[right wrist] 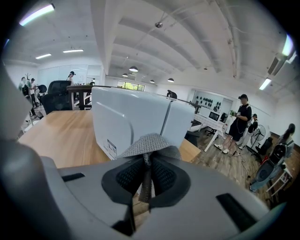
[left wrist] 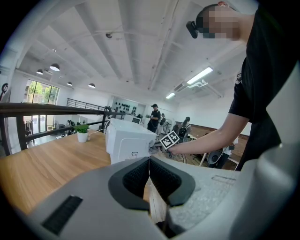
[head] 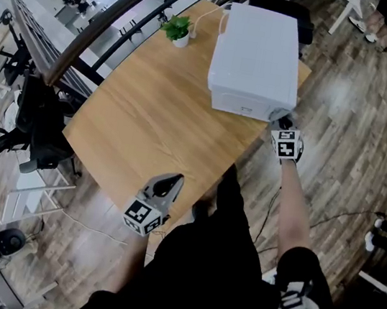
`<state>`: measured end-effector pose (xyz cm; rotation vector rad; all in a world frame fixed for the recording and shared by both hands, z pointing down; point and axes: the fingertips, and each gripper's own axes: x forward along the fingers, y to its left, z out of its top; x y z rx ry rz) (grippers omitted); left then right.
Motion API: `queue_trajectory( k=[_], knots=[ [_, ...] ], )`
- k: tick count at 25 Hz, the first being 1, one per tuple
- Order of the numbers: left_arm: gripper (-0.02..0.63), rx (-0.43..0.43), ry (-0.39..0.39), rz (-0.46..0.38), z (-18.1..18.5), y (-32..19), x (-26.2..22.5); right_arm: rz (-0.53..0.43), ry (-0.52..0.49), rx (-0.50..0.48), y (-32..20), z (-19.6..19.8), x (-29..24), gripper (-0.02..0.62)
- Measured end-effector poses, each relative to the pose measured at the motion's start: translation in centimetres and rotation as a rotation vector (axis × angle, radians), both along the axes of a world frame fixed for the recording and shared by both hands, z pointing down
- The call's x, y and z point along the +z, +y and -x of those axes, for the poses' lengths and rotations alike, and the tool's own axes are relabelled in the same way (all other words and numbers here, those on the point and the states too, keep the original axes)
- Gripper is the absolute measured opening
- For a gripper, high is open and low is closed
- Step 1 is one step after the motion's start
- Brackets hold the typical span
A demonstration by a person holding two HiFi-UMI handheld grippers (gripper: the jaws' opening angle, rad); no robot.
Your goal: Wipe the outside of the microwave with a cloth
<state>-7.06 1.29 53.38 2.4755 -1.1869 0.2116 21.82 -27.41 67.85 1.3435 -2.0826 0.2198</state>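
A white microwave (head: 257, 50) stands on the far right part of the wooden table (head: 141, 120). It also shows in the left gripper view as the microwave (left wrist: 127, 138) and fills the middle of the right gripper view as the microwave (right wrist: 136, 117). My right gripper (head: 280, 120) is at the microwave's near right corner, shut on a grey cloth (right wrist: 149, 144) that lies against the white side. My left gripper (head: 166, 188) hangs shut and empty over the table's near edge, well away from the microwave.
A small potted plant (head: 178, 30) stands on the table left of the microwave, with a white cable (head: 209, 16) running to the microwave's back. A dark railing (head: 113, 21) runs along the table's far left side. Chairs (head: 37, 133) stand to the left. Other people stand far off.
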Motion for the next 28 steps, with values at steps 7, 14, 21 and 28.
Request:
queue_trajectory(
  k=[7, 14, 21, 28],
  knots=[
    [0.003, -0.015, 0.001, 0.001, 0.3, 0.4, -0.1, 0.007, 0.002, -0.021, 0.1, 1.0, 0.3, 0.02],
    [0.003, -0.04, 0.004, 0.003, 0.9, 1.0, 0.1, 0.01, 0.004, -0.049, 0.1, 2.5, 0.6, 0.02],
    [0.003, -0.06, 0.002, 0.001, 1.3, 1.3, 0.1, 0.014, 0.001, -0.07, 0.2, 3.8, 0.9, 0.02],
    [0.003, -0.073, 0.002, -0.001, 1.8, 1.6, 0.0, 0.011, -0.008, -0.106, 0.1, 5.9, 0.7, 0.02]
  ],
)
